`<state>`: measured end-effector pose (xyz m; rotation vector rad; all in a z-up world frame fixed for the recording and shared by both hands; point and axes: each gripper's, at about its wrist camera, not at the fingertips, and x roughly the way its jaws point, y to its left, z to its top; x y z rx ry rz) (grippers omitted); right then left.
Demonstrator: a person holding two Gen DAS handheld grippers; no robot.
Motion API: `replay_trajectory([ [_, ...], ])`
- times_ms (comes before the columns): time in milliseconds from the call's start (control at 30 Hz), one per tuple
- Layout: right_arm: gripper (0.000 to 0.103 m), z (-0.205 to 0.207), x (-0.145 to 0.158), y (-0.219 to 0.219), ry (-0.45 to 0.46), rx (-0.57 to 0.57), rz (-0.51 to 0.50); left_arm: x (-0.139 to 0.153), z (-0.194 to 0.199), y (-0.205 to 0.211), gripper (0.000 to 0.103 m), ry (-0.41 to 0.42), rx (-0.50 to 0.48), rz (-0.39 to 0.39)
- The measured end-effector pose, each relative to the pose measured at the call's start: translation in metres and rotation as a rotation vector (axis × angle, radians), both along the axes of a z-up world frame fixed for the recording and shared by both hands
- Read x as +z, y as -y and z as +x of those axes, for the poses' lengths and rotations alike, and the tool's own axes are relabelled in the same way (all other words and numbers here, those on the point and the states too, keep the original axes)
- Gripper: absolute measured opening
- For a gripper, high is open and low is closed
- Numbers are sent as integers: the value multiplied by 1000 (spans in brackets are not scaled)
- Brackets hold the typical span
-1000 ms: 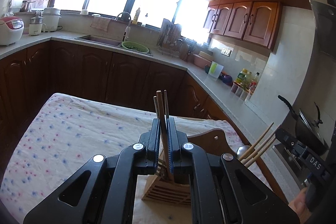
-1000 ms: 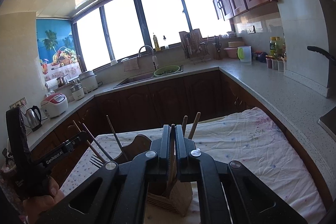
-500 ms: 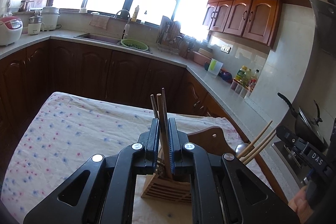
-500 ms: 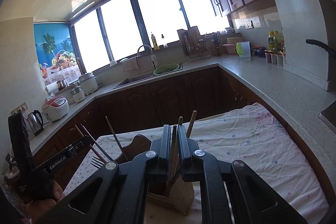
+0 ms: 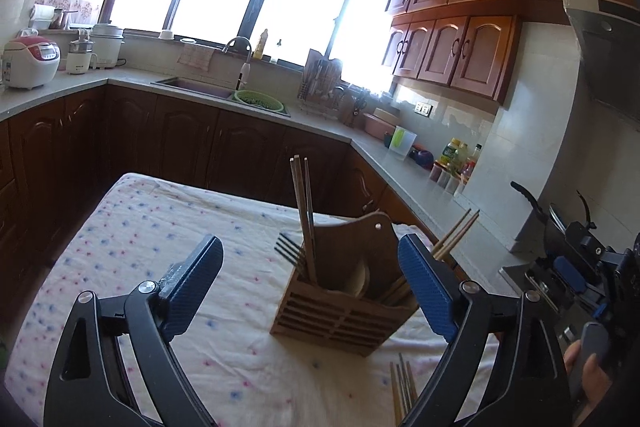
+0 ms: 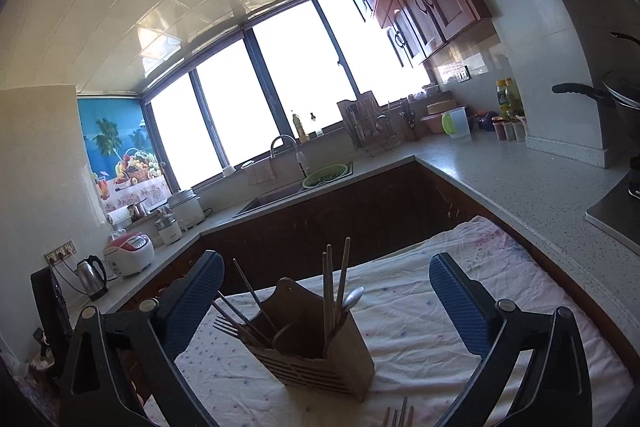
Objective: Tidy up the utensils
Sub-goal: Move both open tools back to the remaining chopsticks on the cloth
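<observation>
Left wrist view now showing the left gripper (image 5: 310, 283) with jaws having just been opening, standing wide and no longer pinching the chopsticks (image 5: 303, 215) clamped between them a second ago. Chopsticks now standing free, nearly upright, in the near left compartment of the wooden utensil holder (image 5: 340, 311), beside a dark fork (image 5: 289, 250) leaning out to the holder's left. Blue pads (image 5: 194, 287) sitting on either side of the holder, touching nothing, pulled back from it compared with before, so more of the holder and the flowered tablecloth (image 5: 132, 239) showing. More chopsticks (image 5: 456, 233) leaning out of the holder's right side; a few loose ones (image 5: 402, 383) lying on the cloth just in front of the holder.

Right wrist view showing the same change: right gripper (image 6: 326, 299) with jaws likewise having just been opening, now spread wide and empty, where earlier closed on a pair of chopsticks. That pair (image 6: 335, 283) now standing in the holder (image 6: 320, 355) in its right compartment, next to a spoon (image 6: 352, 297). Gripper drawn back from the holder and rolled slightly, horizon tilting more than before.

At the right edge of the left view, right gripper body (image 5: 576, 279) visible with a hand (image 5: 588, 375) wrapped around its handle, level with the holder and well apart from it. Both grippers pointing slightly downward toward the holder.
</observation>
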<state>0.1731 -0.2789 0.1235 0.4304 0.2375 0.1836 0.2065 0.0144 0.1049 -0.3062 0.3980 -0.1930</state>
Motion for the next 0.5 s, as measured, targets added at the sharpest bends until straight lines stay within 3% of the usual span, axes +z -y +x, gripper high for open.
replay_trajectory([
  [500,103,-64,-94,45,-236,-74,71,-84,-51,44,91,-250,-78,76],
])
